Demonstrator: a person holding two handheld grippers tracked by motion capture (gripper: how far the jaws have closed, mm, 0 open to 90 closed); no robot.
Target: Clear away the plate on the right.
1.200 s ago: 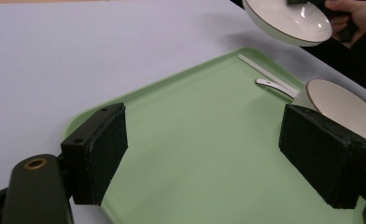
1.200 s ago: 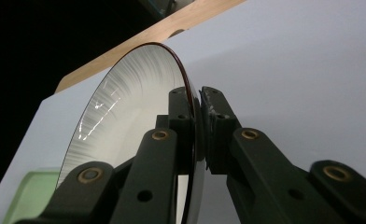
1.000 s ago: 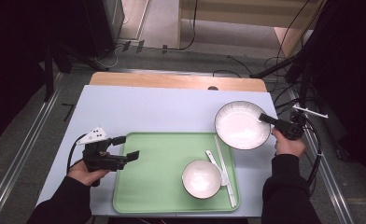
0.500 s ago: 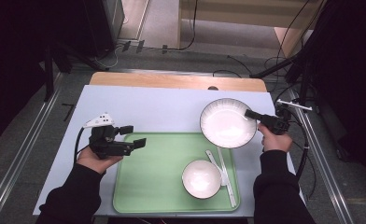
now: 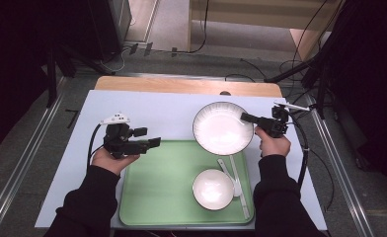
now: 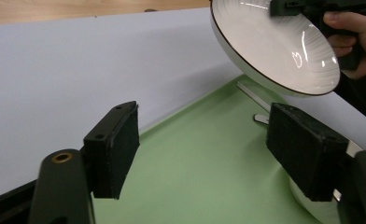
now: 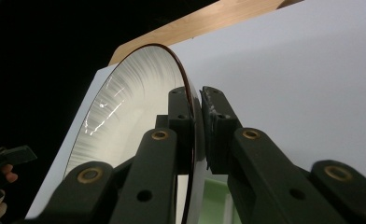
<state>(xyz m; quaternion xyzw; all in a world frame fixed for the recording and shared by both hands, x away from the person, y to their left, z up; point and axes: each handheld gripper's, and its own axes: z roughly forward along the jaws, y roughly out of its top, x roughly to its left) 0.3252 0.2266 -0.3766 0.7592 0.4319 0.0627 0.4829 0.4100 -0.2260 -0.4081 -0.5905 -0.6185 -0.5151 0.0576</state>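
My right gripper (image 5: 247, 117) clamps the rim of the big white plate (image 5: 222, 128), which has travelled left since a second ago and now hangs over the green tray's (image 5: 157, 187) far edge, probably about to land there. My left gripper (image 5: 151, 140), empty, has just been narrowing its jaws. The tray holds a small bowl (image 5: 212, 188) and a spoon (image 5: 231, 174).

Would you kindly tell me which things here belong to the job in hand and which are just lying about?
In the job:
- large plate, clamped by its rim in the right claw
- green tray
- left claw, open over the tray

Lying about:
- small bowl
- spoon
- floor cables
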